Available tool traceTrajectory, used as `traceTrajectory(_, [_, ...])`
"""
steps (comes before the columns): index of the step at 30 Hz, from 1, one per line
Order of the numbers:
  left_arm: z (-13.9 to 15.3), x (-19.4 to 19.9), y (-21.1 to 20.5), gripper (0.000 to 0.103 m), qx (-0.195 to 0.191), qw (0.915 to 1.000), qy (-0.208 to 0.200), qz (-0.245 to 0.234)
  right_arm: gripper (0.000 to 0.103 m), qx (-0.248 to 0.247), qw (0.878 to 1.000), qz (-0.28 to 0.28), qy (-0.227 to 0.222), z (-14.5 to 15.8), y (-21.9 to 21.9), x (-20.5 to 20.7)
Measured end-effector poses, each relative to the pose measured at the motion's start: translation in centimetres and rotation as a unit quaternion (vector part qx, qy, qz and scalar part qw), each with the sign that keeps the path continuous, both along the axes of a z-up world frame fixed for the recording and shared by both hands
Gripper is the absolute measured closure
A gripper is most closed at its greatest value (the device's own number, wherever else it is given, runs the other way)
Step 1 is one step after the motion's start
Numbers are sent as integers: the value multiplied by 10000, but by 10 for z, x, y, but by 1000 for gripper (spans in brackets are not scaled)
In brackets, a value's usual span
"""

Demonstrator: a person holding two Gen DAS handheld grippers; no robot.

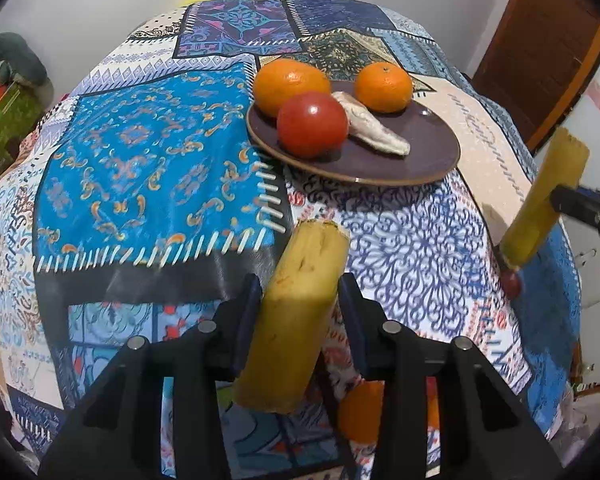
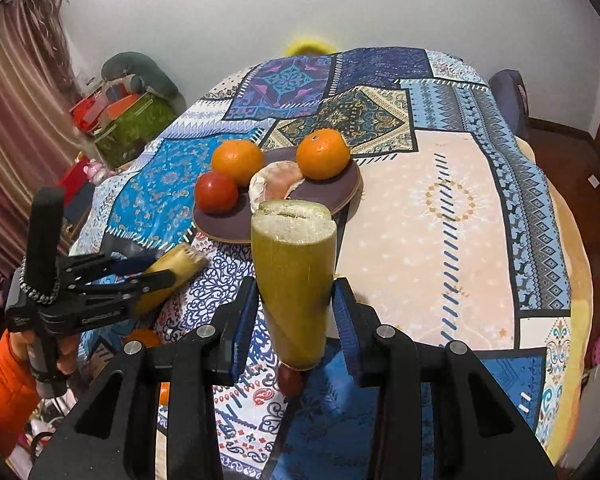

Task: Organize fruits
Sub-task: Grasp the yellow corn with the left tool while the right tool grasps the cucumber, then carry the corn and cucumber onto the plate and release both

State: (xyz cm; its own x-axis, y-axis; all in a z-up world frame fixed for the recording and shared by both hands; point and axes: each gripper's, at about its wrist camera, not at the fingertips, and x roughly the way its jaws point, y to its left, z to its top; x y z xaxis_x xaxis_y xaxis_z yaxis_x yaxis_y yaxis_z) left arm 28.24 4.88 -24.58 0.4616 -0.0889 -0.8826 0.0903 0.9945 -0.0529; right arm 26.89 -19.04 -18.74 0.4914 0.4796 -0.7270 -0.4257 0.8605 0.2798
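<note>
I hold one cut cane piece in each set of fingers. My left gripper [image 1: 300, 300] pinches the yellow cane piece [image 1: 296, 320] around its middle, and my right gripper [image 2: 296, 312] pinches the greener cane piece [image 2: 296, 280] the same way, cut end up. Both feel like stiff, fairly heavy sticks with a smooth, waxy rind, so I judge they could slide lengthwise; a mid-length hold across the round suits them. The plate [image 1: 420, 160] ahead sits on the patterned cloth [image 1: 140, 152] and carries two oranges [image 1: 290, 86], a tomato [image 1: 312, 124] and a pale peeled segment [image 1: 370, 124]. Its near-right part is bare, the best room for laying a piece down. The round fruit could roll if nudged, and the cloth falls away at the right edge.
</note>
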Motion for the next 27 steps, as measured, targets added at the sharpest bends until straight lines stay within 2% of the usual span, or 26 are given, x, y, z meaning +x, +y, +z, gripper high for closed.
traceTrajectory(4, [-3, 0, -7, 63, 262, 9994, 5, -228, 68, -56, 10000, -25, -48, 1, -1, 0])
traceTrajectory(6, [-6, 4, -7, 61, 206, 9995, 59, -232, 68, -85, 9999, -48, -61, 0, -1, 0])
traceTrajectory(11, [-9, 18, 1, 62, -280, 9995, 121, 11, 68, -86, 9999, -95, -57, 1, -4, 1])
traceTrajectory(15, [-6, 16, -6, 63, -147, 9999, 21, 14, 68, -33, 9999, -120, -41, 3, -6, 2])
traceTrajectory(22, [26, -3, -15, 65, 22, 9990, -432, -110, 68, -37, 9997, -135, -203, 13, -7, 2])
traceTrajectory(27, [54, -7, -19, 67, -72, 9969, -770, -154, 68, -3, 9995, -181, -264, 17, -9, 5])
